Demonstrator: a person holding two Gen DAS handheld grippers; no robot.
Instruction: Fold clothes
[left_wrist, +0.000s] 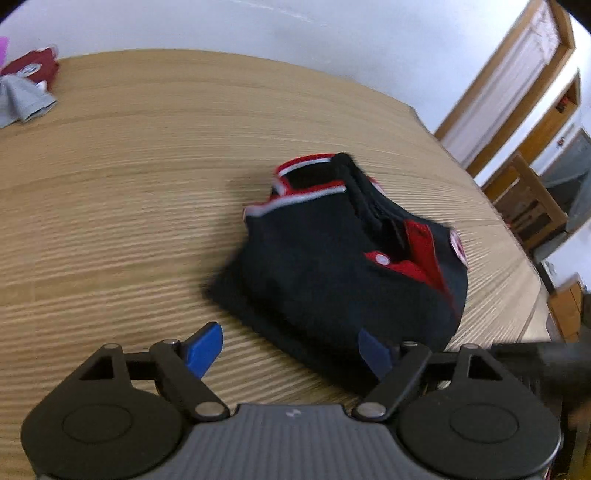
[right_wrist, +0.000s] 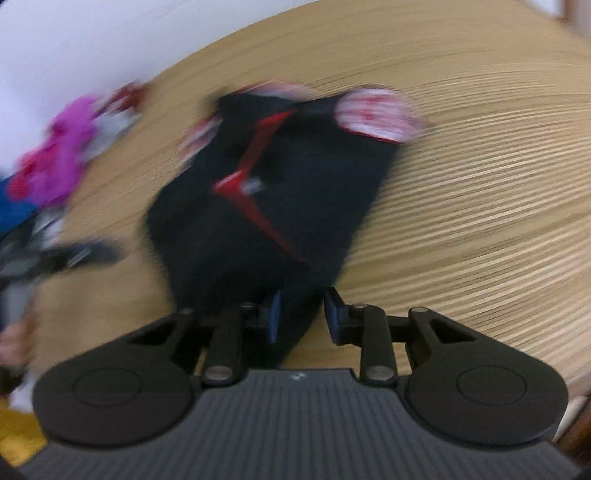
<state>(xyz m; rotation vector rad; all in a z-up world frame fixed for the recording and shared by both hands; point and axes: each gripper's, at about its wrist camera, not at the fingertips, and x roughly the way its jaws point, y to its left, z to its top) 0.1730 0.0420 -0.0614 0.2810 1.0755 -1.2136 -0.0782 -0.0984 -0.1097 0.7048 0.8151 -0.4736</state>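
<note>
**Folding a black garment on the wooden worktop**

Lying bunched on the pale wooden worktop (left_wrist: 129, 166), the black garment (left_wrist: 332, 266) with red and white trim sits just ahead of both tools. In the left wrist view it fills the area from the centre toward 4 o'clock, its striped red and white cuffs turned toward 12 o'clock. The left tool (left_wrist: 288, 350) has its blue pads spread wide apart; one pad is over bare wood at 7 o'clock of the garment, the other at the garment's near hem, and nothing is pinched between them.

The right wrist view is heavily blurred. There the garment (right_wrist: 280, 177) stretches from the centre toward 12 o'clock, and a dark strip of it runs down between the pads of the right tool (right_wrist: 301, 314). The pads stand a little apart around that strip; whether they press on the cloth cannot be told.

A heap of other clothes (left_wrist: 26, 88), dark red and grey, lies well apart at 10 o'clock on the worktop.
</note>
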